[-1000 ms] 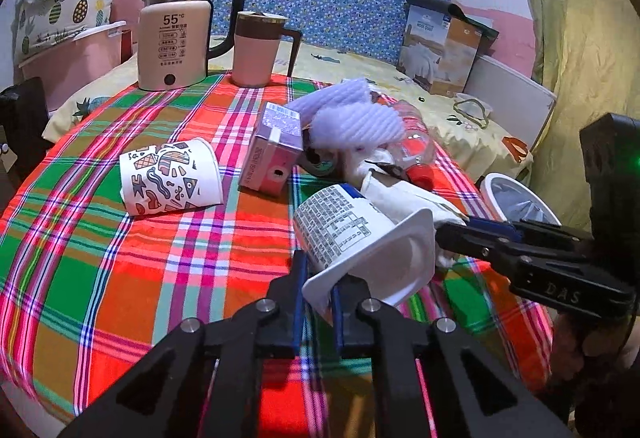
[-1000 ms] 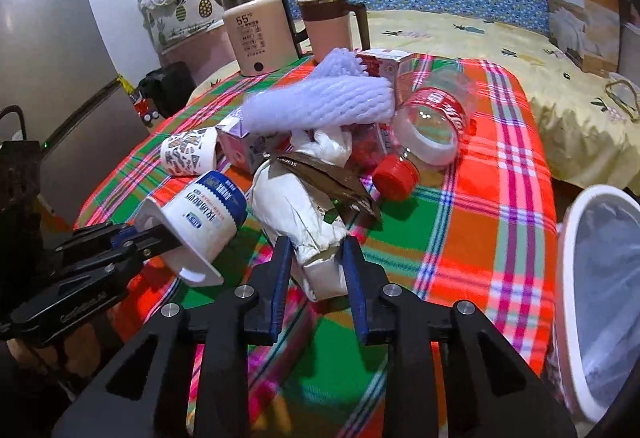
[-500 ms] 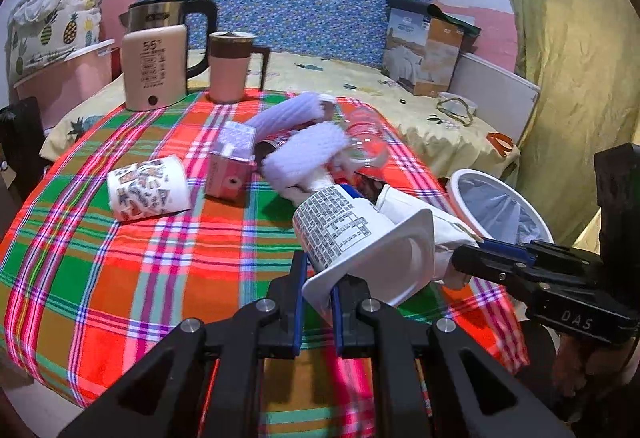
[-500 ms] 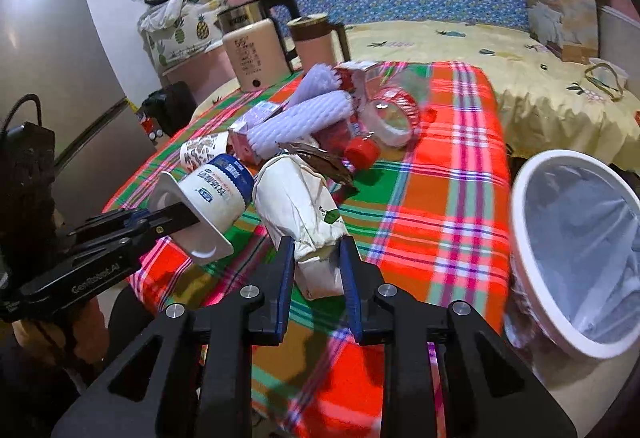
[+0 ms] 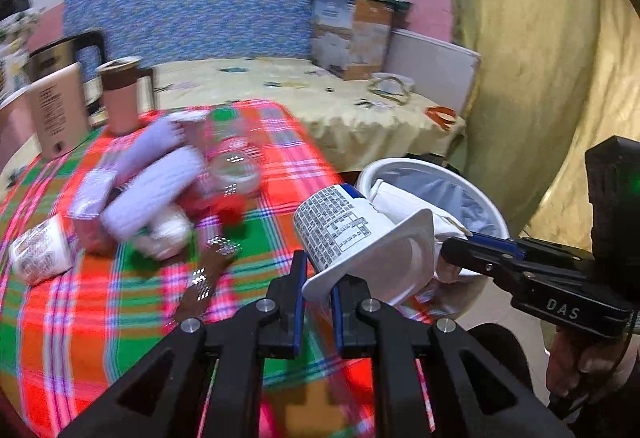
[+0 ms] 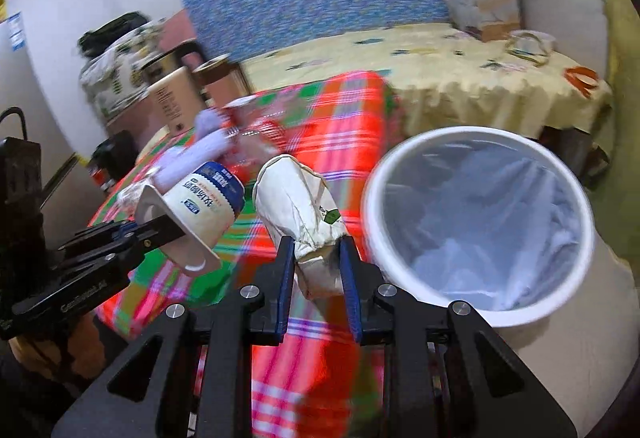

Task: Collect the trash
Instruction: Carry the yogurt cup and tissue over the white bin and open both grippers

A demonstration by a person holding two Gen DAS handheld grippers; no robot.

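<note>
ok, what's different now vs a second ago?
Both grippers swung off the plaid tablecloth toward the white lined trash bin. The left gripper carried the white printed yogurt cup, the right gripper the crumpled white paper bag, which was lifted off the table. Both grips stayed shut; nothing released. The remaining litter kept its place.

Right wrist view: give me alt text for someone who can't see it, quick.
The right gripper is shut on a crumpled white paper bag, held beside a white lined trash bin. At left, the left gripper pinches the rim of a white yogurt cup above the plaid tablecloth, where blurred trash remains.
</note>
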